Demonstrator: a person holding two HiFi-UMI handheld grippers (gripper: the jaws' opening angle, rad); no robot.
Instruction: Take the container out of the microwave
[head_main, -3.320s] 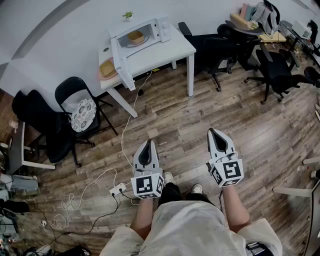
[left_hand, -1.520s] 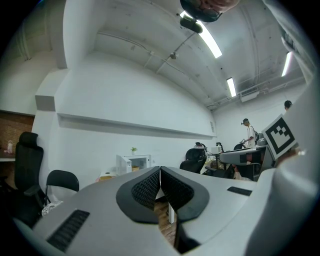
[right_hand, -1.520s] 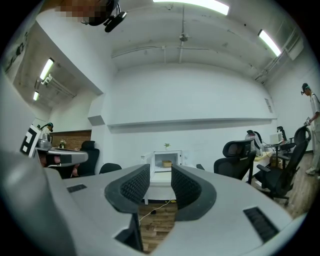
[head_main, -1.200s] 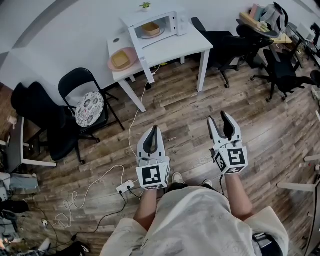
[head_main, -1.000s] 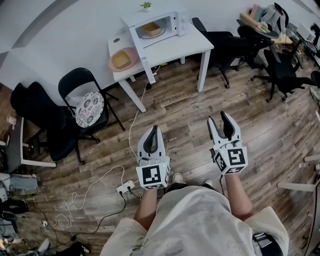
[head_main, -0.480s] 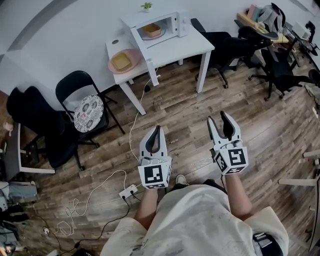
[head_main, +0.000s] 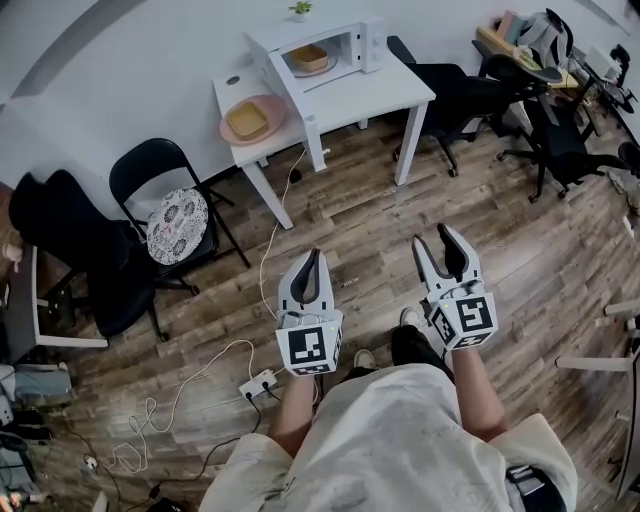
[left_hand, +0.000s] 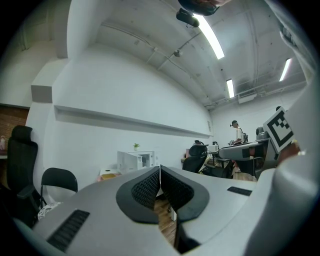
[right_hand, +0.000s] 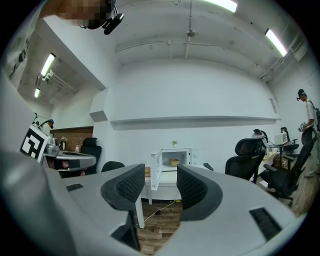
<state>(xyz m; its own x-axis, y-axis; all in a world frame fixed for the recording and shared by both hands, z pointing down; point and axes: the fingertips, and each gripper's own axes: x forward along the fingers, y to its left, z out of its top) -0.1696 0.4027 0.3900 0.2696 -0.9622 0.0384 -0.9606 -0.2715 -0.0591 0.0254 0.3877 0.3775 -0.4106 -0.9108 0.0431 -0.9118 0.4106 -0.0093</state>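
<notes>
A white microwave stands with its door swung open on a white table at the far wall. Inside it sits a tan container, also seen as the container in the right gripper view, framed between that gripper's jaws. My left gripper is shut with nothing in it, low over the wood floor, far short of the table. My right gripper is open and empty, level with the left one. The left gripper view shows the microwave small and distant.
A pink plate holding a tan dish lies on the table's left end. A black folding chair stands left of the table, office chairs to its right. A cable and power strip trail across the floor by my feet.
The view has moved slightly nearer the table. The right gripper, shut 3.3 s ago, stands open now. The left gripper stays shut.
</notes>
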